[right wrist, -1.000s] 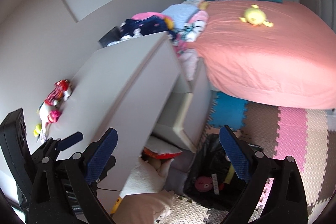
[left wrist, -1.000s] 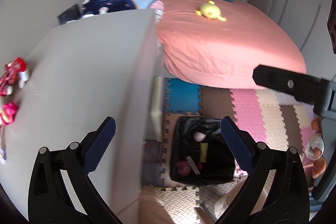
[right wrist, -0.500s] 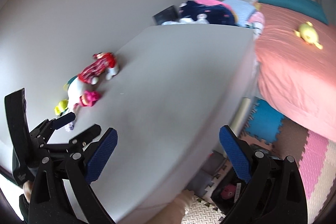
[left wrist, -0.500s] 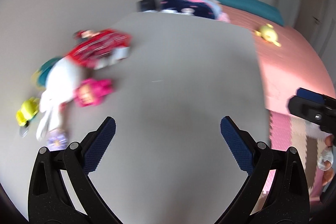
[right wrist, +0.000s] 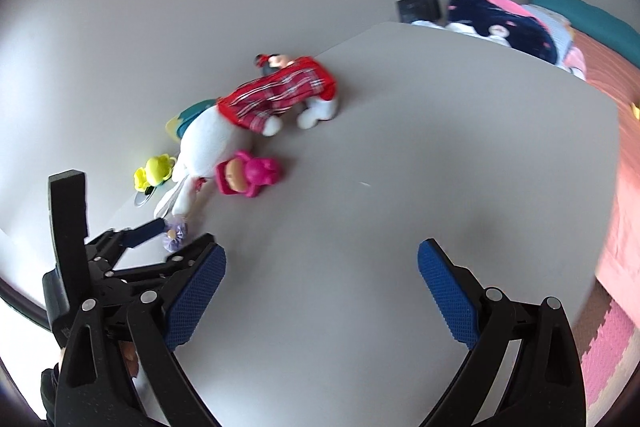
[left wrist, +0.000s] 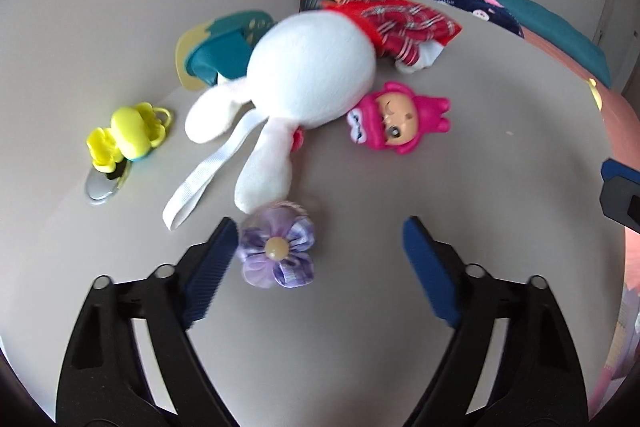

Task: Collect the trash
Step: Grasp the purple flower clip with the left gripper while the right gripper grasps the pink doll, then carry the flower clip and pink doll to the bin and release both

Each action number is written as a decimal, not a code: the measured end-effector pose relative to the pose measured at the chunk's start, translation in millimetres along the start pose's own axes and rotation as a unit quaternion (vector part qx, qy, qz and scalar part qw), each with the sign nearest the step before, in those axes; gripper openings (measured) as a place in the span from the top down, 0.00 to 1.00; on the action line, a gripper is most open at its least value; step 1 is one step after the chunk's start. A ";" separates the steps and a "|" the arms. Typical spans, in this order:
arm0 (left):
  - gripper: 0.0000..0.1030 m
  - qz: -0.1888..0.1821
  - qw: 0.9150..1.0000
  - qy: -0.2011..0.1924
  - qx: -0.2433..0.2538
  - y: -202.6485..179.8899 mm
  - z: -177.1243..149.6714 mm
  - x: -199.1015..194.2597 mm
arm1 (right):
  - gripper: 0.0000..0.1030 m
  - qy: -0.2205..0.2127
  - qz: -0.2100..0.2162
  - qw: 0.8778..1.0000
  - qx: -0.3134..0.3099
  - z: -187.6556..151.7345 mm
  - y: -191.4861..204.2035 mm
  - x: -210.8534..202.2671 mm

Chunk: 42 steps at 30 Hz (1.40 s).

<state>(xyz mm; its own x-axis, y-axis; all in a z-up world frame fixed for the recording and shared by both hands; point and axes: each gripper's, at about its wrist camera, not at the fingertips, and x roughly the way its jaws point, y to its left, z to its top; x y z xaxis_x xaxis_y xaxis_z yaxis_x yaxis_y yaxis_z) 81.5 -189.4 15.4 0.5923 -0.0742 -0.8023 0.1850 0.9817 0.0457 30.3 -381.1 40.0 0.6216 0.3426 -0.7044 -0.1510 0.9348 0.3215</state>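
Left gripper over grey tabletop, jaws apart, just been narrowing. Purple fabric flower between the blue pads, hard against the left pad, clear gap to the right pad; not clamped, nothing lifted. Flower lay on the tabletop just below the ear tip of a white plush rabbit. Rabbit wore a red plaid dress, white strap trailing toward the gripper. Pink doll figure touching the rabbit's side, on its back. Yellow plastic toy well left of the rabbit, over a small silver oval piece. Teal and cream object behind the rabbit, partly hidden. Right gripper spread wide over bare tabletop, pads touching nothing, holding nothing. Seen from the right wrist view: left gripper at lower left, its pad tips flanking the flower, toy cluster near the wall edge of the tabletop. Pink bed and clothes pile beyond the far edge. Trash bin not visible in either view.
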 end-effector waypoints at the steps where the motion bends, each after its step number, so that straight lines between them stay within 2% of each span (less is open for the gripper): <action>1: 0.29 -0.004 1.000 0.005 -0.001 1.3 -0.2 3.7 | 0.06 0.002 0.000 1.000 -0.004 2.7 4.7 4.4; 2: 0.30 -0.010 1.000 0.004 -0.005 3.4 -0.3 5.0 | 0.06 0.004 0.001 1.000 -0.008 6.2 10.0 9.9; 7: 0.62 -0.002 1.000 -0.005 -0.013 11.8 -1.5 1.4 | 0.06 0.012 0.007 1.000 -0.024 20.9 31.8 36.3; 12: 0.74 -0.017 0.999 -0.012 -0.042 27.4 -1.6 -0.9 | 0.07 0.019 0.011 0.999 -0.050 34.8 57.1 68.1; 17: 0.77 -0.032 0.998 -0.010 -0.050 33.4 0.2 -0.6 | 0.09 0.034 -0.008 0.997 -0.073 46.9 75.3 100.9; 18: 0.77 -0.032 0.998 -0.010 -0.049 33.2 0.6 -0.3 | 0.14 0.041 -0.015 0.996 -0.077 47.4 77.2 105.9; 19: 0.77 -0.032 0.998 -0.010 -0.049 32.8 1.0 0.2 | 0.31 0.048 -0.022 0.995 -0.080 47.3 78.4 110.3; 20: 0.77 -0.032 0.998 -0.010 -0.049 32.7 0.6 -0.2 | 0.36 0.054 -0.023 0.995 -0.082 46.3 78.9 113.7; 25: 0.77 -0.033 0.998 -0.008 -0.046 31.6 -0.5 -0.7 | 0.36 0.047 -0.014 0.996 -0.079 36.1 76.0 103.6; 34: 0.77 -0.026 0.999 -0.018 -0.017 8.5 1.7 -9.3 | 0.36 0.015 0.008 0.999 -0.050 19.2 49.1 42.0; 39: 0.77 -0.040 0.999 -0.027 0.004 -29.3 -9.5 -30.4 | 0.36 -0.002 0.021 0.999 -0.033 2.0 22.3 2.0; 42: 0.77 -0.055 0.998 -0.028 0.028 -65.9 -20.3 -42.3 | 0.36 -0.017 0.023 0.999 -0.016 -11.5 -0.7 -26.3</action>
<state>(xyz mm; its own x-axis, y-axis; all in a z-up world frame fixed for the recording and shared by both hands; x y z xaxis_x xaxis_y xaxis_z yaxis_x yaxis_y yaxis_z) 28.4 -247.4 34.2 0.6079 -0.1928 -0.7703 0.2945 0.9556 -0.0068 5.3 -389.7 51.0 0.6391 0.3820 -0.6675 -0.2031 0.9209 0.3326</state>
